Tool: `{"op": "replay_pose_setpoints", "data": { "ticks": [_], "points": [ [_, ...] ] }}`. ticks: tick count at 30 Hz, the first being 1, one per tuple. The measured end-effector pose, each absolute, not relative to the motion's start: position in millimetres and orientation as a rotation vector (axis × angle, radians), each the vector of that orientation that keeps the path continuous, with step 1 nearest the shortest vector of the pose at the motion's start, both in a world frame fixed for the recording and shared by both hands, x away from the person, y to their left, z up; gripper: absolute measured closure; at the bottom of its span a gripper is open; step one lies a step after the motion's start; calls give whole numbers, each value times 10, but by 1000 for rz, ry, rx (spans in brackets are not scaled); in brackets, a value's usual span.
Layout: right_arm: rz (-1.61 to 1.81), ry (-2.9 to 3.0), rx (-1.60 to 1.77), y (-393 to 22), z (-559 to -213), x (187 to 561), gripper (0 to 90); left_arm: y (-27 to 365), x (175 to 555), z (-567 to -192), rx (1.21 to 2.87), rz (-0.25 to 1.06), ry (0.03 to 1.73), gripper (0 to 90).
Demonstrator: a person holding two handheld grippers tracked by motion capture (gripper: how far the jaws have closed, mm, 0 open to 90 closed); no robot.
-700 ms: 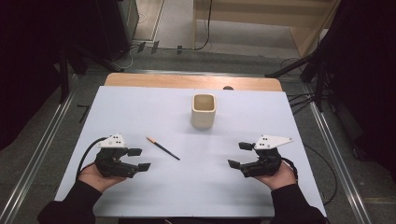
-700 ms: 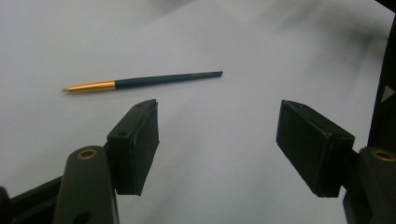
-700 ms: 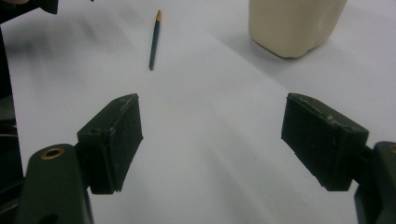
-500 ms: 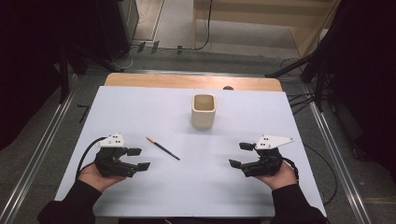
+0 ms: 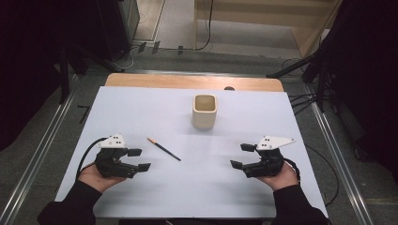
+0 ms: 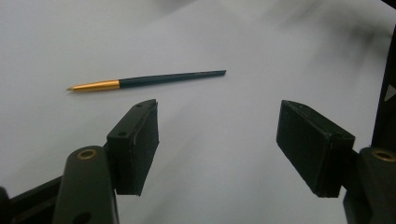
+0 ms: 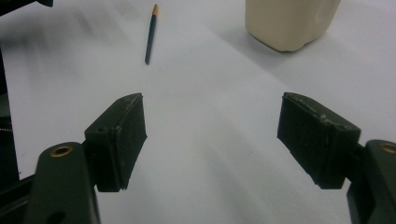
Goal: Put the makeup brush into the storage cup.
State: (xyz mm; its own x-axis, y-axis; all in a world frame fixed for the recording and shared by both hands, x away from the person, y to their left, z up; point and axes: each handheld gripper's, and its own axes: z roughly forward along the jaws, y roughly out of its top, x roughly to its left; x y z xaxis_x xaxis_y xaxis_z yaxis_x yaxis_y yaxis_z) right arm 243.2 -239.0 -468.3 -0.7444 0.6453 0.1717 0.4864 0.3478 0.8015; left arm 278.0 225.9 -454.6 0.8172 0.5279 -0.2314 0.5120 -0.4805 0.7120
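- Not much is different from a bit ago: both hands sit low near the front edge of the white desk top [image 5: 155,197], same spots as before.
- The thin dark pen w/ a gold tip [image 5: 164,149] has not moved. It lies flat on the desk, left of the middle, well apart from the front edge.
- The cream square cup [image 5: 205,111] has not moved either. It stands upright near the middle, closer to the back edge, and looks empty from the high view.
- The left gripper [image 5: 139,160] is wide open, nothing in it. It points toward the pen, near it but not touching.
- In the left gripper view the pen [image 6: 147,80] lies across, just past the two black pads [image 6: 135,144], gold tip at the left.
- The right gripper [image 5: 241,156] is wide open too, nothing in it. It sits near the front right corner, well apart from pen & cup.
- In the right gripper view the cup [image 7: 292,21] is up ahead at the right and the pen [image 7: 151,33] is far off at the left.
- So I think the job has not begun yet. The left one is closest, so it prob. goes for the pen first, maybe to put it in the cup.
- The pen is thin & flat on the desk, so the pads must come low and close across it, or it may roll away.
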Motion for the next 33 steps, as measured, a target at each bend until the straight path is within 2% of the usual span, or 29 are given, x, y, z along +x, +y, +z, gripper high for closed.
{"op": "replay_pose_setpoints", "data": {
  "ticks": [33],
  "points": [
    [1341, 2419, 1035, -2385, -4697, 2430, 244, 2266, 2786, -4551, 2160, 30, 784, 298]
  ]
}}
